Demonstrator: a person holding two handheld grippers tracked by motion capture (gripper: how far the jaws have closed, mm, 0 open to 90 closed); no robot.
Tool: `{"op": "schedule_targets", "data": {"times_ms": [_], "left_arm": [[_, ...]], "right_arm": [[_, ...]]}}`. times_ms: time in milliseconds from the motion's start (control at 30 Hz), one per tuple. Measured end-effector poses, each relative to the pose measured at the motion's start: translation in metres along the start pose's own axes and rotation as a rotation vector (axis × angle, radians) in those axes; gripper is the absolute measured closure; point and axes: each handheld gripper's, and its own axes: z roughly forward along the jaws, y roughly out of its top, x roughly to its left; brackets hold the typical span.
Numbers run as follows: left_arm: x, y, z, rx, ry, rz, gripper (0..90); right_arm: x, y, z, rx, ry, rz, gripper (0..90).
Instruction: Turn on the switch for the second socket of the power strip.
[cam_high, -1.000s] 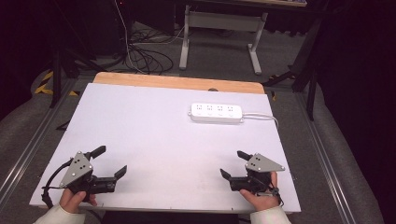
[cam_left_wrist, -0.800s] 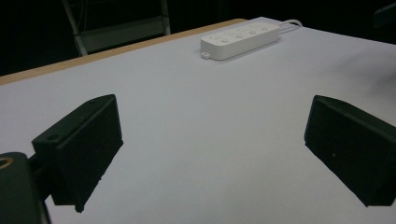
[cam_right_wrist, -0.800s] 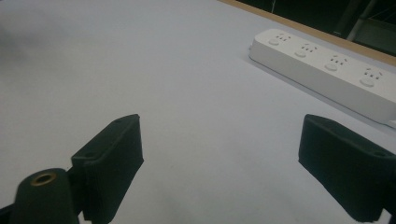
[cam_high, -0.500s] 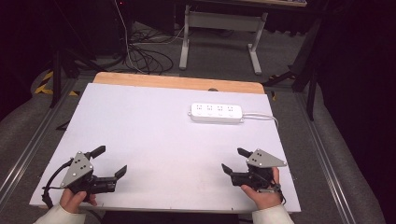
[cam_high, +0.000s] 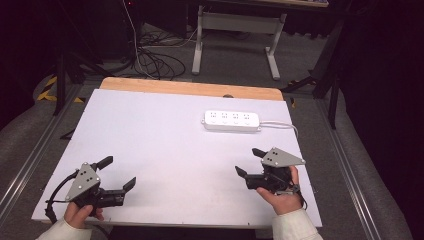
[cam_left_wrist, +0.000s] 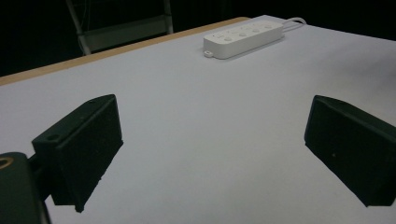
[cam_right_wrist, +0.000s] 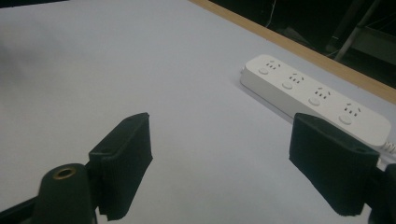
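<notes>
Right gripper lifted off table since a second ago, jaws just narrowed slightly yet open and empty, power strip ahead; left gripper open, idle

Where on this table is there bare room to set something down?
Bare: the whole stretch between the left gripper and right gripper, and the far left up to the wooden edge. Crowded only at the power strip and its cord.

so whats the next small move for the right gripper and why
Probably ease the right gripper forward toward the white power strip. Its jaws stand open with nothing between them, the strip lies untouched ahead of it on the white table, and the left gripper sits farther away at the near edge.
</notes>
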Motion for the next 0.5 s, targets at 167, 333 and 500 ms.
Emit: {"op": "schedule_targets", "data": {"times_ms": [167, 333, 500], "left_arm": [[0.001, 0.0, 0.0, 0.003, -0.002, -0.006, 4.7], [0.0, 0.0, -0.001, 0.001, -0.004, 0.003, 4.7], [0.0, -0.001, -0.001, 0.0, 0.0, -0.003, 4.7]], "right_arm": [[0.0, 0.001, 0.002, 0.004, -0.008, 0.002, 21.5], [-0.002, 0.009, 0.002, 0.014, -0.019, 0.004, 33.2], [-0.007, 0.025, 0.001, 0.018, -0.006, -0.016, 50.6]]}}
